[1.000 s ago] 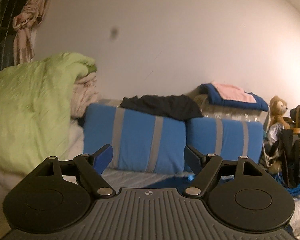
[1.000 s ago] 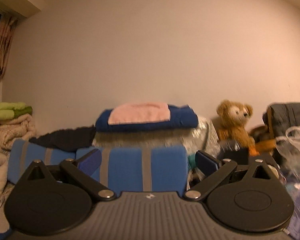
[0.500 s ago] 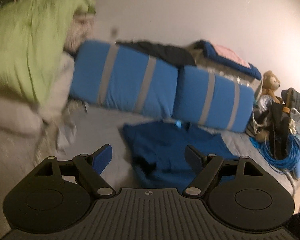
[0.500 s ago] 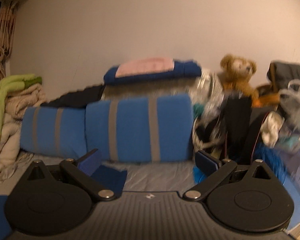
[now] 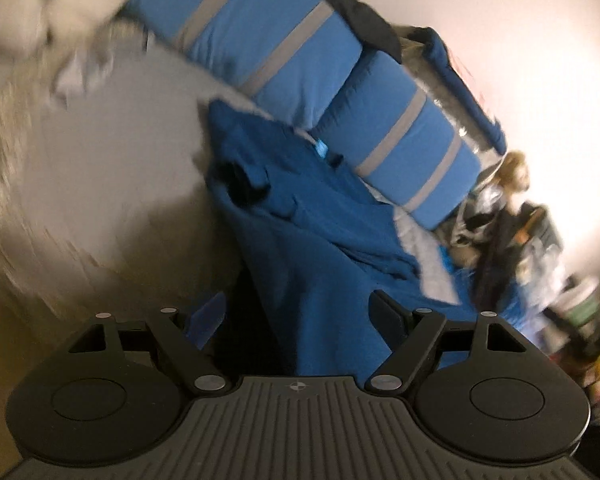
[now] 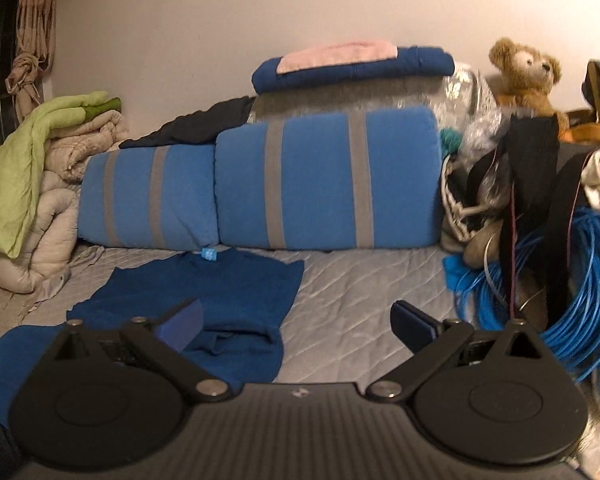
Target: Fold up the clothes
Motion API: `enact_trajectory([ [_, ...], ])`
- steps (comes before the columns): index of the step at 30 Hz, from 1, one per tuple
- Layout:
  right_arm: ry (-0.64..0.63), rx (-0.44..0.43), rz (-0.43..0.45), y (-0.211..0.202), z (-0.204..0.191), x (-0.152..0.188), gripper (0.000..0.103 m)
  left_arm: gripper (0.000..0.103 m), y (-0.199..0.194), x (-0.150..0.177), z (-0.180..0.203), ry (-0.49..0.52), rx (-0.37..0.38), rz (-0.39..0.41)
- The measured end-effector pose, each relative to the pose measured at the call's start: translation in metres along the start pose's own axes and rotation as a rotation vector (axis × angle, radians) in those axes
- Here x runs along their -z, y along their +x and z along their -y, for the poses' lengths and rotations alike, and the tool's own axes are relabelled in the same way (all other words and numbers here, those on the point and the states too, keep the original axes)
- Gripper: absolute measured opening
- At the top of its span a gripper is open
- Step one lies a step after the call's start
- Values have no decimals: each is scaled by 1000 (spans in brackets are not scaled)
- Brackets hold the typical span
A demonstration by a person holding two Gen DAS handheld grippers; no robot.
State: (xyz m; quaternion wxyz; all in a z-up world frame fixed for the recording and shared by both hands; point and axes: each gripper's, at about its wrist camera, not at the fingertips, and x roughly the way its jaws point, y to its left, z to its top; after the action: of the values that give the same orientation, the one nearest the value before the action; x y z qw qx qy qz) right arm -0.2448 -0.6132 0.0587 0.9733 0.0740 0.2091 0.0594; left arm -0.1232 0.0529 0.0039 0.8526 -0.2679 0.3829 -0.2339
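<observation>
Covering bed: grey quilt | blue pillows against wall

Both cams sit right behind their own fingers. Left wrist view is rolled sideways and tipped down, close over the blue shirt. Right wrist view is level, farther back, facing the wall. Both catch the striped cushions and teddy bear.

Blue garment, spread rumpled on grey quilted bed, below striped cushions
</observation>
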Motion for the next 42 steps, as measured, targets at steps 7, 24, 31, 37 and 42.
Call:
enact_trajectory([
  [7,42,-28,-54,12,1,19,103,50,16,12,-16,-119,91,-65],
  [24,315,-296,-320,54,-4,94,88,24,22,19,-2,-76,35,-77],
  [31,392,-404,-420,65,-14,118,60,25,22,18,-5,-83,48,-74],
  [37,518,-464,-440,65,-9,126,24,26,22,19,-3,-79,41,-74],
  [42,546,-476,-423,56,-14,119,18,27,22,18,-3,-77,39,-77],
])
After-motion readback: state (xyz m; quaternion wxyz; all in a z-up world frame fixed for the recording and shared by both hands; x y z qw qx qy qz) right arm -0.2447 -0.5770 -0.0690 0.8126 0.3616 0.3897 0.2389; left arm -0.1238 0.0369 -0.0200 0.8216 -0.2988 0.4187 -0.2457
